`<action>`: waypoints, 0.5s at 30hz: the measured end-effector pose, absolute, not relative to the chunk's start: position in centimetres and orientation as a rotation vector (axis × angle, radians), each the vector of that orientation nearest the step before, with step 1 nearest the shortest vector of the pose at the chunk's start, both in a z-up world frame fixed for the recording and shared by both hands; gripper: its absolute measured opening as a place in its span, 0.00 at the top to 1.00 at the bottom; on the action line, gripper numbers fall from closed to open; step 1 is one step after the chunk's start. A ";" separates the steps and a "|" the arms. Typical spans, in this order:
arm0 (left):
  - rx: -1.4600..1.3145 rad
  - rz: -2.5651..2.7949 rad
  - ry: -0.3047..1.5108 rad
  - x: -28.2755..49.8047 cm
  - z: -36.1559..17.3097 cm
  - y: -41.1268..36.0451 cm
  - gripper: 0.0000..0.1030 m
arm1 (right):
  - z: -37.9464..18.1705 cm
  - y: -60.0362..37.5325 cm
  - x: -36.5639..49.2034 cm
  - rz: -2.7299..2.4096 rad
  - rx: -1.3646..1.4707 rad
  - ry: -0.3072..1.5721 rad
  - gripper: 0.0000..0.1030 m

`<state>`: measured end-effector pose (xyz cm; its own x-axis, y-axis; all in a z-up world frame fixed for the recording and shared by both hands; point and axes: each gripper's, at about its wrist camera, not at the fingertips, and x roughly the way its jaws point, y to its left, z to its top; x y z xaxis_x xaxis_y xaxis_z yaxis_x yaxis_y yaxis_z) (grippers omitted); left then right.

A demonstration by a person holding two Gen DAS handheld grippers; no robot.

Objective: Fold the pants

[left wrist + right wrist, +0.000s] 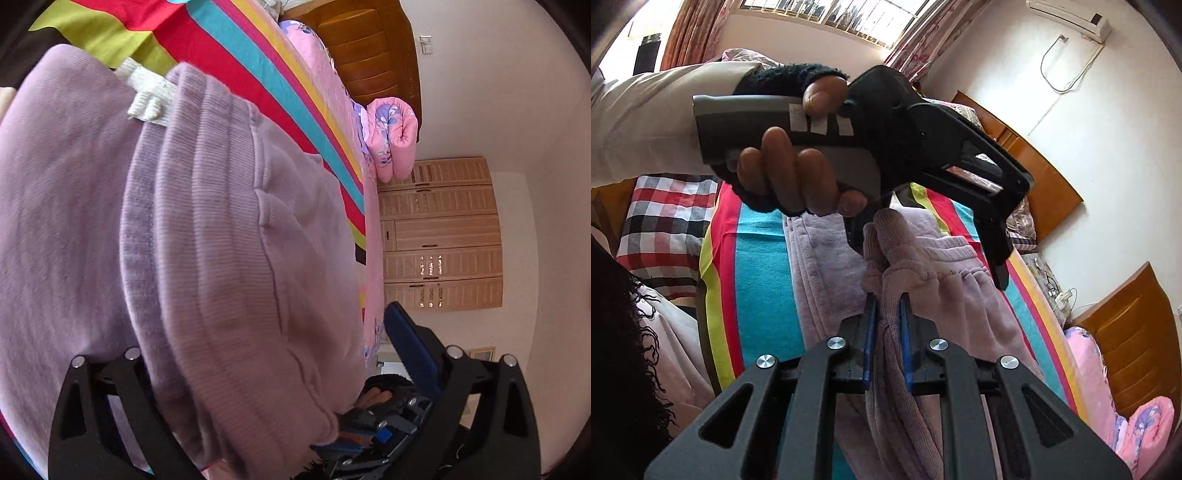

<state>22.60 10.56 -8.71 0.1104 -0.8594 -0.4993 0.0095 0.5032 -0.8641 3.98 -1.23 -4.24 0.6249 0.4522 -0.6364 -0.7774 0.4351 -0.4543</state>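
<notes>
Pants (897,302), lilac ribbed-knit w/ gathered waistband, are held up over a striped multicolour bed cover (761,266); lower legs trail down onto it.

Nearest, in right wrist view, right gripper (886,328) is clamped on a bunched fold of waistband, blue pads pressed to cloth either side. Just beyond, left gripper (964,221) is seen from outside, gripped by a bare hand (798,173); its fingers appear spread w/ cloth passing betw. them.

In left wrist view fabric drapes across the frame; one blue pad (410,350) stands clear of it, other finger hidden behind cloth, so jaws look parted. A white drawstring (147,94) hangs near waistband.

Long axis judged to run from grippers down-bed; right gripper is the one holding. Farther off: folded pink floral quilt (395,136), wooden headboard (1034,166).
</notes>
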 end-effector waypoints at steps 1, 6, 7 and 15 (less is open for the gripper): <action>-0.797 -0.727 1.329 23.0 -9.2 10.0 0.42 | -4.1 -1.7 4.0 0.817 -0.765 0.467 0.86; -0.795 -0.709 1.291 22.6 -10.5 10.6 0.70 | -1.3 -10.1 4.2 0.706 -0.370 0.482 0.26; -0.783 -0.708 1.283 22.6 -10.5 10.5 0.70 | -1.2 -12.7 3.9 0.651 -0.281 0.480 0.20; -0.679 -0.675 1.259 23.2 -9.3 8.7 0.72 | -8.7 -22.2 -0.1 0.316 -0.064 0.711 0.17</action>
